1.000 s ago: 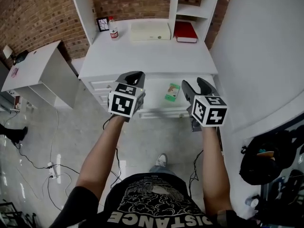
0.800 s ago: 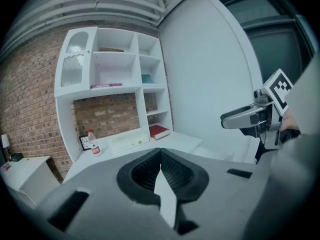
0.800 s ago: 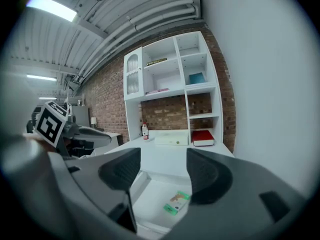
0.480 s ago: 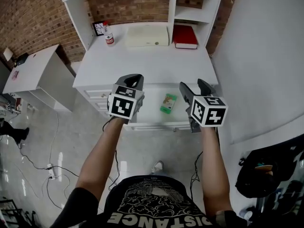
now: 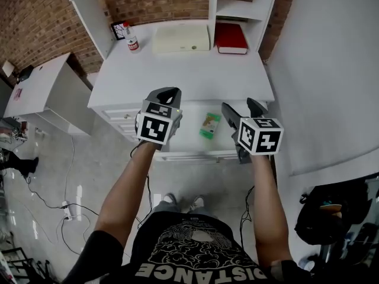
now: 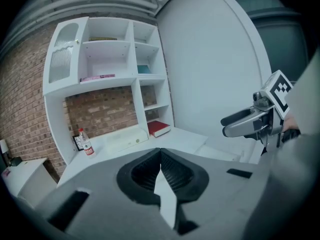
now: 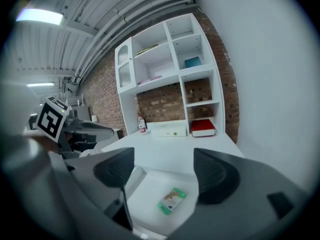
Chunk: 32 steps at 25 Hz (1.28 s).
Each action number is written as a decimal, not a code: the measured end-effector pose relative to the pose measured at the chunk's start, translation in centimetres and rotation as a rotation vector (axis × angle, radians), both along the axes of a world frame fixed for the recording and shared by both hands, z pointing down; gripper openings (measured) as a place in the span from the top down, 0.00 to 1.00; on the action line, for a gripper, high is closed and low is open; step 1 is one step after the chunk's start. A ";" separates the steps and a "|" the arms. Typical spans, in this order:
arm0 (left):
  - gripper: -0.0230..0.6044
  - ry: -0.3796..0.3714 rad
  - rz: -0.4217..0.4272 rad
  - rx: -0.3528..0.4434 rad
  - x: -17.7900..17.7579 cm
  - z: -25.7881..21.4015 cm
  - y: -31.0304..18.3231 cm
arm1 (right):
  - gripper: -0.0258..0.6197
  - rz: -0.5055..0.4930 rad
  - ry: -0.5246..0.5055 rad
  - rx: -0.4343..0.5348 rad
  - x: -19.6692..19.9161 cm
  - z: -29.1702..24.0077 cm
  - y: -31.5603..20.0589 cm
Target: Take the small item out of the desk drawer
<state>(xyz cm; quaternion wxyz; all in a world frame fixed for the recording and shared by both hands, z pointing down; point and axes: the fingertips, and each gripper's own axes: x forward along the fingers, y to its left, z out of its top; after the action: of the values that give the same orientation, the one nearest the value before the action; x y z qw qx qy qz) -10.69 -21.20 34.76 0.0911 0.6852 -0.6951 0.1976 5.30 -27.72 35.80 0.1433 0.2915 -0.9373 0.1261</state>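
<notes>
Over the left side of the open desk drawer, the left gripper hangs with its jaws pressed together on nothing, and it is best kept clear. The green packet lies flat on the drawer floor, apart from the walls. To its right, the right gripper is empty, its jaws wide and just been opening. It looks placed to take the packet, and should tip steeper, straddle the narrow sides and close only at the floor. Behind, the white desktop carries a bottle, a cream box and a red book. A brick wall and side table stand left, a pale wall right.
</notes>
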 end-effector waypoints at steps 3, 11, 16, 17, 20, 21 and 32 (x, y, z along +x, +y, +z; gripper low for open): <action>0.96 -0.003 0.016 -0.004 -0.5 0.5 -0.5 | 0.37 0.009 0.014 -0.022 -0.5 1.1 -0.2; 0.96 -0.020 0.130 -0.006 -2.5 1.4 -4.0 | 0.31 0.074 0.077 -0.107 -2.9 5.3 -0.8; 0.96 -0.003 0.236 -0.028 -4.5 3.3 -6.7 | 0.30 0.165 0.104 -0.167 -4.9 8.3 -1.5; 0.96 0.004 0.257 -0.030 -4.9 3.7 -7.3 | 0.30 0.185 0.111 -0.177 -5.3 8.8 -1.7; 0.96 0.030 0.319 -0.037 -5.8 5.1 -9.0 | 0.30 0.236 0.139 -0.211 -6.3 10.8 -2.3; 0.96 0.036 0.339 -0.041 -6.0 5.6 -9.6 | 0.30 0.249 0.151 -0.222 -6.6 11.5 -2.6; 0.96 0.107 0.512 -0.107 -6.9 11.2 -14.7 | 0.27 0.365 0.259 -0.354 -8.5 18.8 -4.7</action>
<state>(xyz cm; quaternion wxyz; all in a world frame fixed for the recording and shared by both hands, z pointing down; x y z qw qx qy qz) -17.57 -35.85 45.98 0.1110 0.8424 -0.4819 0.2139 -3.16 -32.39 54.62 0.2856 0.4395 -0.8066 0.2731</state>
